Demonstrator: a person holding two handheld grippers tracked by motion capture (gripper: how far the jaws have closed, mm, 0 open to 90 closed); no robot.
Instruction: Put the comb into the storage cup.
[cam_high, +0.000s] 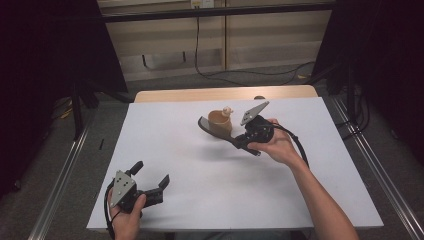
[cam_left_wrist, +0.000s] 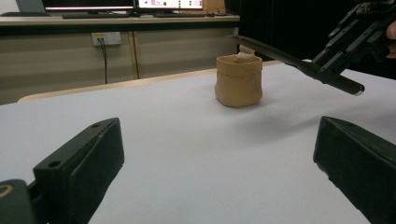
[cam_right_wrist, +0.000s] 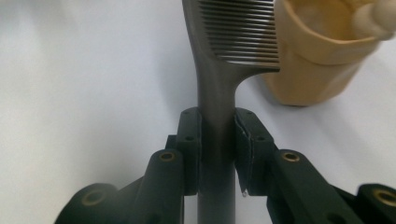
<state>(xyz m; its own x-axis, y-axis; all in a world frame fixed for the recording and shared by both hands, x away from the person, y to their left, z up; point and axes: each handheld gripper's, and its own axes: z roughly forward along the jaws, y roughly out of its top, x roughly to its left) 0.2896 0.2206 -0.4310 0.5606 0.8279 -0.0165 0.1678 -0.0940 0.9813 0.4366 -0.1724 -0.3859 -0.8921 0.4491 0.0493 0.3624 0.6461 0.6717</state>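
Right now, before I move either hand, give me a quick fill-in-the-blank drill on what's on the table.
1. The right gripper is shut on the handle of a dark ____.
2. The comb is held beside a tan ____ that stands on the white table.
3. The left gripper, near the table's front edge, holds nothing and its jaws stand ____.
4. A pale, rounded thing pokes out of the cup's ____.

Missing words: comb; cup; open; top
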